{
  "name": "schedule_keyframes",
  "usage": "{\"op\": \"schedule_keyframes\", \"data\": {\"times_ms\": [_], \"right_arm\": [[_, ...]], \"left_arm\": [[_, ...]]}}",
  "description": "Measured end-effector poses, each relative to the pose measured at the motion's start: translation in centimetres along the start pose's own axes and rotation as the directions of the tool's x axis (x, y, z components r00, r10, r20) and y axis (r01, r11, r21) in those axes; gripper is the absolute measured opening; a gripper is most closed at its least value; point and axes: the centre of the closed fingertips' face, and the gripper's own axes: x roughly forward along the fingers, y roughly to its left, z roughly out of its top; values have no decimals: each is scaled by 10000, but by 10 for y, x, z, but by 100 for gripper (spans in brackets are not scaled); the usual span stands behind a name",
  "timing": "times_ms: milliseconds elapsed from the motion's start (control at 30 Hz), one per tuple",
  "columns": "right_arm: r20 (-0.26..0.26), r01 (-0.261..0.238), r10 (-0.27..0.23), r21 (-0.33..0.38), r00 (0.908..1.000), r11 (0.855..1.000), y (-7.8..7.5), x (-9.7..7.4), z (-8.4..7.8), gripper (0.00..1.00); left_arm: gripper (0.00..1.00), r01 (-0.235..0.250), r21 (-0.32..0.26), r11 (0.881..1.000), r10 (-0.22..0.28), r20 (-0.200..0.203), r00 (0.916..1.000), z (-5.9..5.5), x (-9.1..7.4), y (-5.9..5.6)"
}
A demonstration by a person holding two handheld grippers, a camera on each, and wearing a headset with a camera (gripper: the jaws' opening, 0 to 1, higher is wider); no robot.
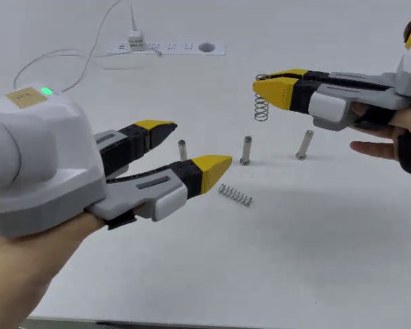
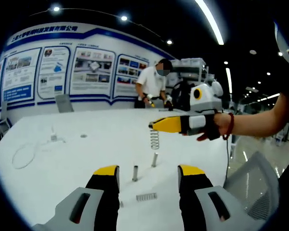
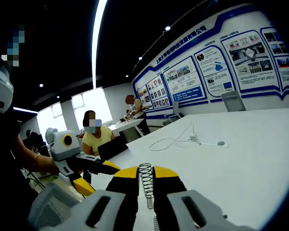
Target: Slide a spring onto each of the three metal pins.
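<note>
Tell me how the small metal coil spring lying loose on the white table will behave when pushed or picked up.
The small metal coil spring lies on its side, so a push would probably roll it. Its thin, open wire coils suggest it is light and would likely squash if pinched hard. It may also skitter on the smooth white table.

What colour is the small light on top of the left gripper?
Green; the light on the left gripper shows best in the head view.
</note>
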Motion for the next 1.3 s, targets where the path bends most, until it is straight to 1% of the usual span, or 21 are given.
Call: {"op": "schedule_keyframes", "data": {"times_ms": [200,367,500,633,967,1167,1300], "right_arm": [[-4,-608,608,71,9982,9981,20,5,2,11],[22,-990,990,108,9951,9950,34,8,4,11],[50,-1204,1203,145,9927,9926,41,9,6,11],[58,-1385,1384,163,9904,9902,47,10,7,11],[137,-1611,1609,145,9869,9868,55,10,11,11],[131,-1618,1617,87,9868,9868,55,10,11,11],[57,-1599,1599,-19,9871,9871,54,10,11,11]], "left_arm": [[43,267,46,9996,-268,238,9994,8,7,-5],[38,464,63,9989,-467,428,9980,14,11,-10],[33,547,105,9984,-552,516,9971,17,13,-12],[30,626,67,9980,-629,640,9960,20,14,-14],[18,775,111,9969,-780,665,9947,22,16,-18],[12,711,137,9974,-719,659,9952,22,17,-17],[12,663,141,9977,-671,654,9956,21,17,-16]]}}
